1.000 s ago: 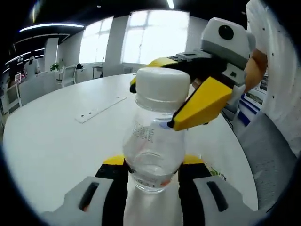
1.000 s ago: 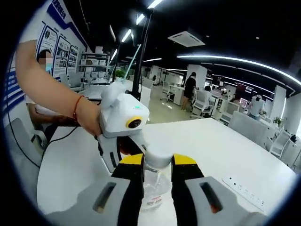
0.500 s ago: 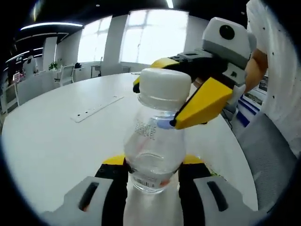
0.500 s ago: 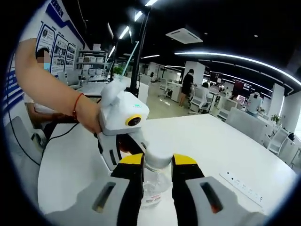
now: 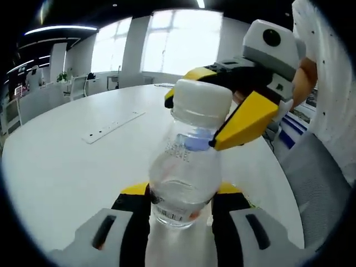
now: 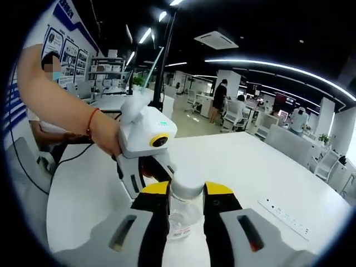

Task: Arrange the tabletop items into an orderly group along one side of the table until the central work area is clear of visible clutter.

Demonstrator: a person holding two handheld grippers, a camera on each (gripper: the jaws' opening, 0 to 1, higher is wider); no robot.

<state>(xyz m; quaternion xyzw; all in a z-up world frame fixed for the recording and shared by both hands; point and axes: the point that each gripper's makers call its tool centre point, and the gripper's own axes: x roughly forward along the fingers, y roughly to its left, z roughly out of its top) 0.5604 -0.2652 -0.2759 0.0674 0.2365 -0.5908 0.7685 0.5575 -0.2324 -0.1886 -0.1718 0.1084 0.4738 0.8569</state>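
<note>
Clear plastic bottle (image 5: 186, 178) at 6 o'clock: left gripper (image 5: 181, 203) fingers clamped on its body, right gripper (image 6: 186, 194) fingers clamped on its white cap (image 5: 201, 103). Probable step: tightening the cap; next, park it at the white surface (image 5: 67, 167) edge.

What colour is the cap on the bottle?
White cap on the clear bottle, clearest in the left gripper view.

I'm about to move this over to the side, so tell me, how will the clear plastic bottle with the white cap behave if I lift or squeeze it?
The bottle looks nearly empty, so it is probably light. Its thin clear wall may dent under the left gripper, whose jaws clamp the lower body. The right gripper closes around the white cap, a stiffer spot. Tall and narrow, it could tip easily once set down.
</note>
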